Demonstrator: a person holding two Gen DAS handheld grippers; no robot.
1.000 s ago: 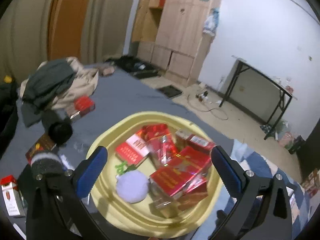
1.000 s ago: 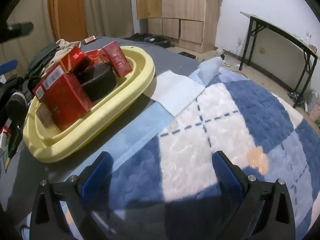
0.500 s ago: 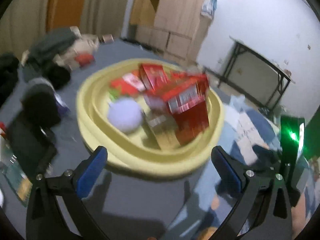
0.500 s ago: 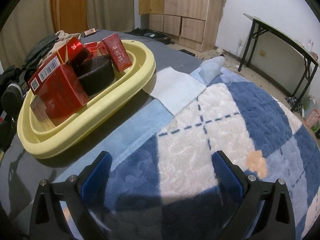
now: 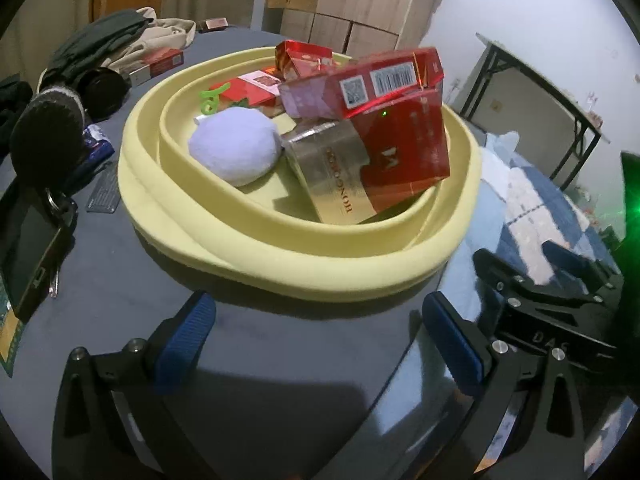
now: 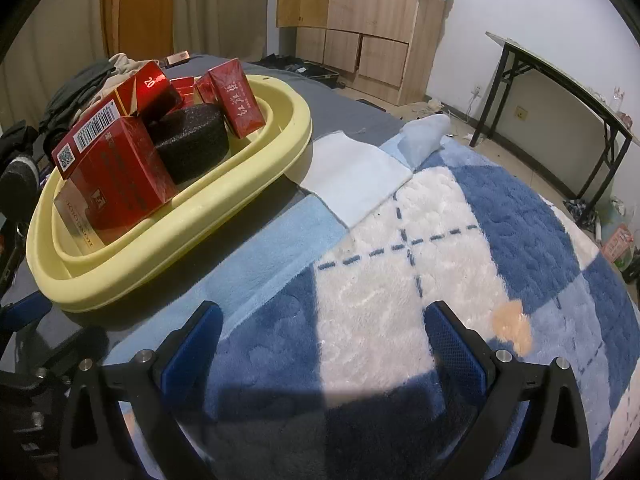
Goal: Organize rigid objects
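Observation:
A yellow basin (image 5: pixel 304 268) sits on the grey bed. It holds red cigarette cartons (image 5: pixel 400 136), a gold carton (image 5: pixel 336 176), a pale fluffy ball (image 5: pixel 236 148) and a green clip (image 5: pixel 210 98). The right wrist view shows the basin (image 6: pixel 168 248) at left with red cartons (image 6: pixel 116 176) and a black sponge block (image 6: pixel 192 140). My left gripper (image 5: pixel 320 344) is open and empty, low in front of the basin's near rim. My right gripper (image 6: pixel 324 344) is open and empty over the blue-and-white plush blanket (image 6: pixel 440 264).
Left of the basin lie a clothes pile (image 5: pixel 116 40), a red box (image 5: pixel 160 62), a dark round object (image 5: pixel 44 136), a phone with keys (image 5: pixel 32 248). The right gripper's body (image 5: pixel 552 312) shows at right. A black-legged table (image 6: pixel 560 92) and wooden cabinets (image 6: pixel 360 20) stand behind.
My left gripper has dropped and pulled back from above the basin to low in front of its near rim. My right gripper has shifted slightly; the basin looks a little nearer.

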